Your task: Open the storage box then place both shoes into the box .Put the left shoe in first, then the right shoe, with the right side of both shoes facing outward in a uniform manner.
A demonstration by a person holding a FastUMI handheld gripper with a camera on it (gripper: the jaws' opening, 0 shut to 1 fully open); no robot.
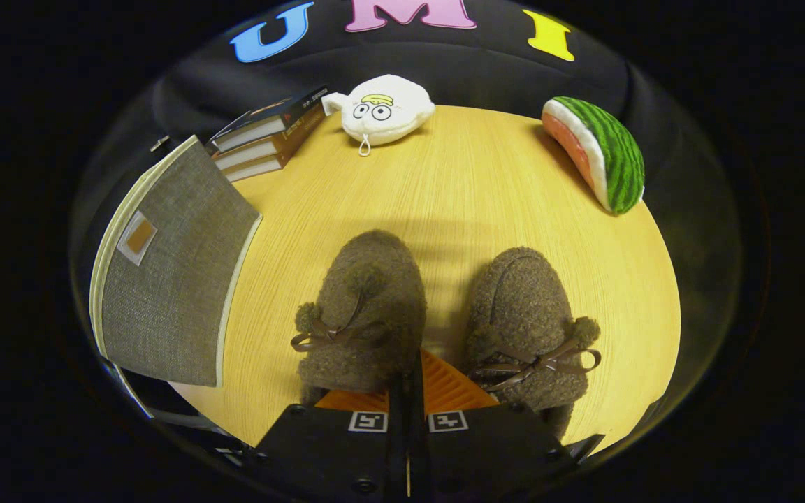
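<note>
Beyond the tongs you have a plush toy (386,108) at the table's (458,188) far edge, stacked books (267,134) touching its left, and a watermelon plush (597,151) far right.

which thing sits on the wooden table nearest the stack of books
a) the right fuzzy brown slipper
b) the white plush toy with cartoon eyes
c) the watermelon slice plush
b: the white plush toy with cartoon eyes lies right beside the stack of books, far beyond the shut gripper; the watermelon slice plush is across the round wooden table.
</note>
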